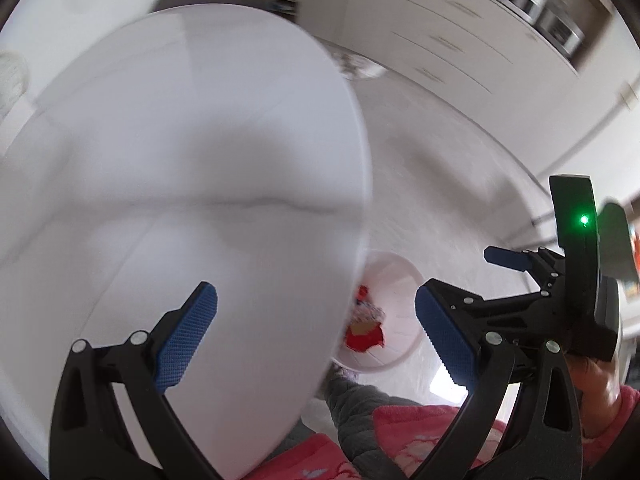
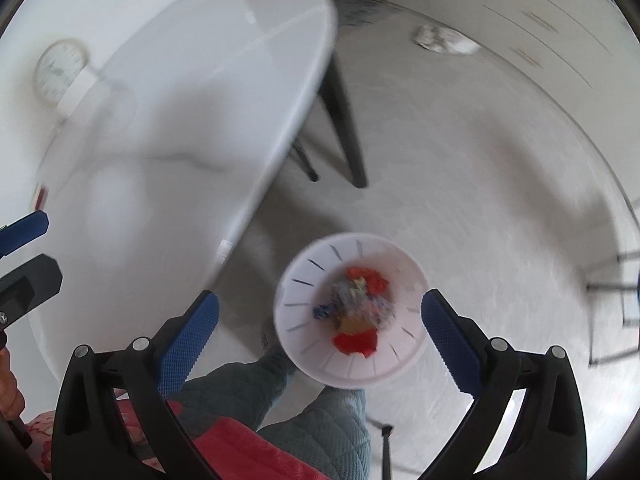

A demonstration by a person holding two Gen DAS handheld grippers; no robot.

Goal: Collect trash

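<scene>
Tools, right (image 2: 320, 328) and left (image 1: 316, 336), gape empty above bin (image 2: 308, 364) holding trash (image 2: 356, 312); dropping looks done, next comes seeking more.

A round white table (image 2: 192, 92) stands on dark legs (image 2: 346, 128) over a pale floor (image 2: 500, 184). A white clock (image 2: 60, 70) sits at its far edge. White drawers (image 1: 448, 44) line the wall.

One white table (image 2: 192, 120), one bin (image 2: 352, 368), two tongs, one clock (image 2: 60, 70)
</scene>
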